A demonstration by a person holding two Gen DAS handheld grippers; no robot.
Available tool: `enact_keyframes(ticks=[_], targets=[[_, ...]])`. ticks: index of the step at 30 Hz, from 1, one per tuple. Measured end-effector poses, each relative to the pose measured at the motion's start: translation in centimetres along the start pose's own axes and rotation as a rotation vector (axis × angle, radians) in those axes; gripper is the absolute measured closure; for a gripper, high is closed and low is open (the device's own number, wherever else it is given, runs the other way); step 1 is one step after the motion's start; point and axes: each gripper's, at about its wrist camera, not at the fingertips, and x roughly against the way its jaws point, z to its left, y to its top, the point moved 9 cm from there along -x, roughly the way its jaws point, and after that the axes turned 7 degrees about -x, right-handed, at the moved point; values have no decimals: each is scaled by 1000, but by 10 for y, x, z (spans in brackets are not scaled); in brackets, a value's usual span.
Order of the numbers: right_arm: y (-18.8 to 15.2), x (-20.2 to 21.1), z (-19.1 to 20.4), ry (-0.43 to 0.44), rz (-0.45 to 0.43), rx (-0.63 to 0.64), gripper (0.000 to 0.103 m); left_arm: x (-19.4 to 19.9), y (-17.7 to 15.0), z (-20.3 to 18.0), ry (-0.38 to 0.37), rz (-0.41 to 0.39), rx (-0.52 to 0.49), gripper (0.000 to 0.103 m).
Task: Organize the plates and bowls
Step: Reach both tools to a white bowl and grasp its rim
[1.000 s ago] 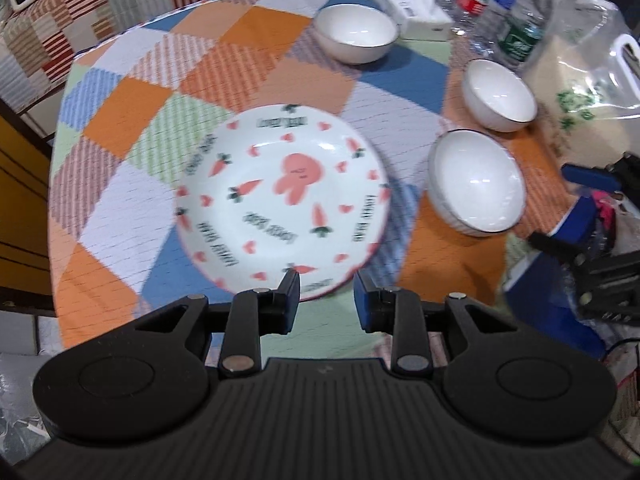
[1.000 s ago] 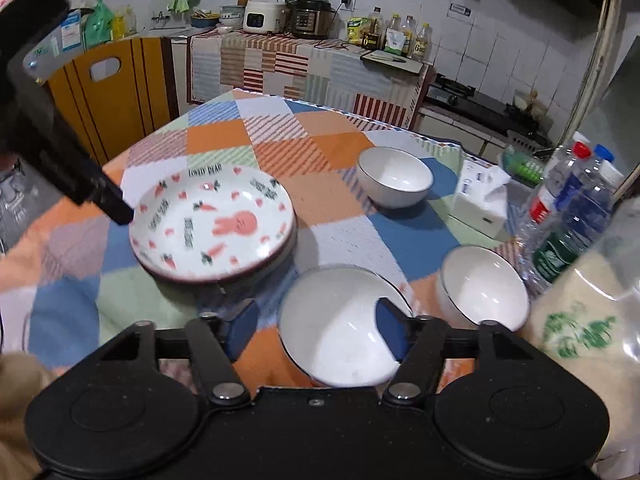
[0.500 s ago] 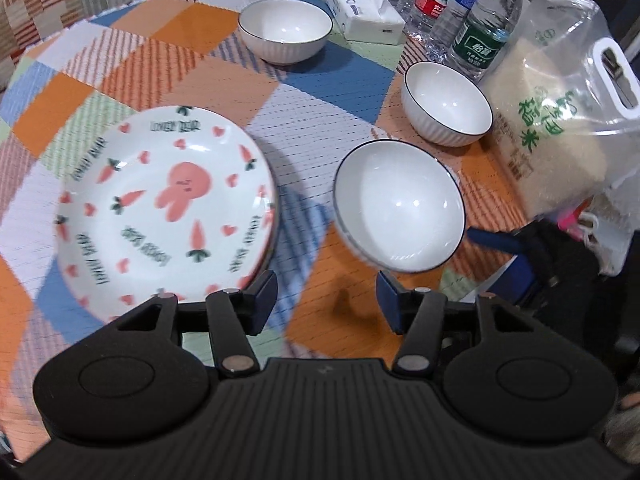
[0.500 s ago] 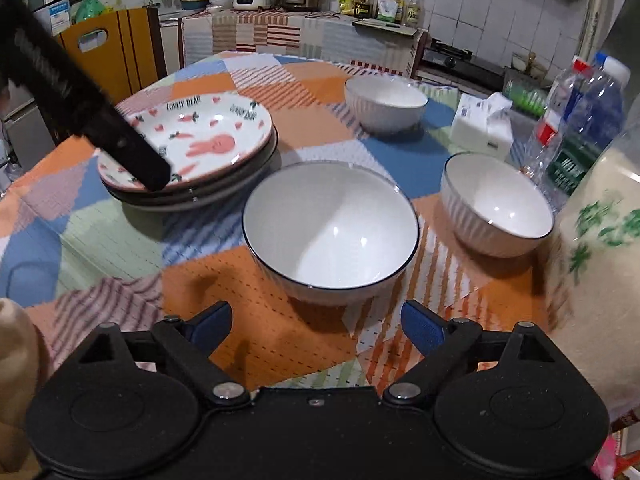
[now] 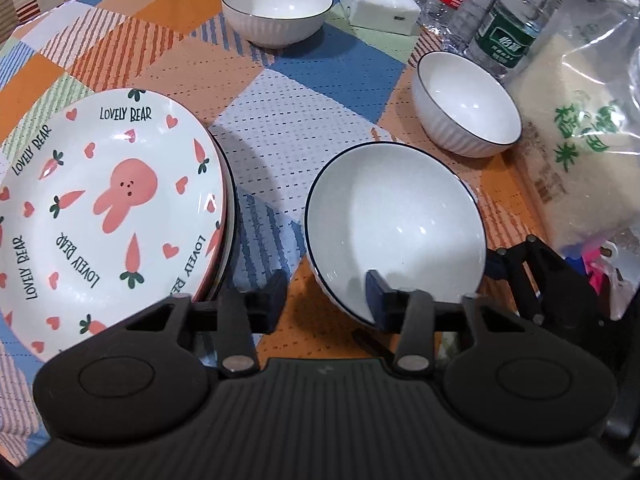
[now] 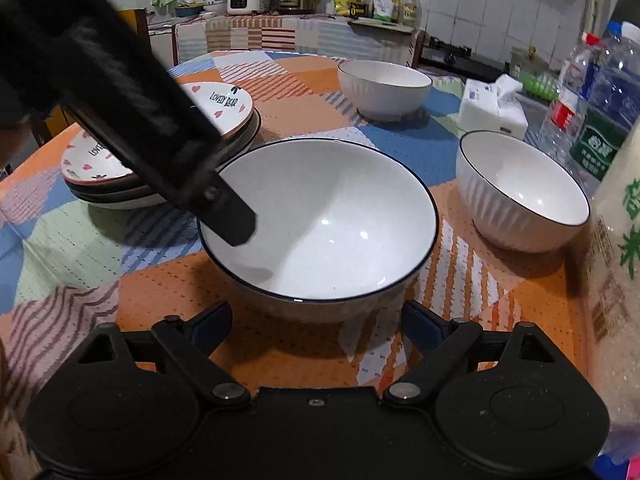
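Note:
A white bowl with a dark rim (image 5: 400,216) (image 6: 320,220) sits on the patchwork tablecloth at the near edge. My left gripper (image 5: 326,300) is open, astride the bowl's near-left rim, one finger inside, one outside. My right gripper (image 6: 316,324) is open, wide, just short of the bowl's near side. A stack of rabbit-print plates (image 5: 104,208) (image 6: 224,120) lies to the left. Two more white bowls stand behind: one at the right (image 5: 466,104) (image 6: 520,192), one farther back (image 5: 276,6) (image 6: 384,88).
A bag of rice (image 5: 580,132) (image 6: 620,240), water bottles (image 5: 508,20) (image 6: 592,104) and a tissue pack (image 5: 376,0) (image 6: 492,108) crowd the table's right side. The left gripper's body (image 6: 120,100) crosses the right wrist view above the plates. A kitchen counter lies beyond.
My left gripper moved right from the plates to the near bowl and opened over its rim. My right gripper came lower and closer to the bowl and opened wider.

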Motion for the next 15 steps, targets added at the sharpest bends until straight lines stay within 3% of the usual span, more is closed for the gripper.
enact_keyframes(ticks=[5,15], targets=[[7,-3,1,6,-29,8,9,-11,1,0,-26,3,16,84],[19,-5,-3,15,-63,-4,11,-8,5,-1,1,-4,-23,85]])
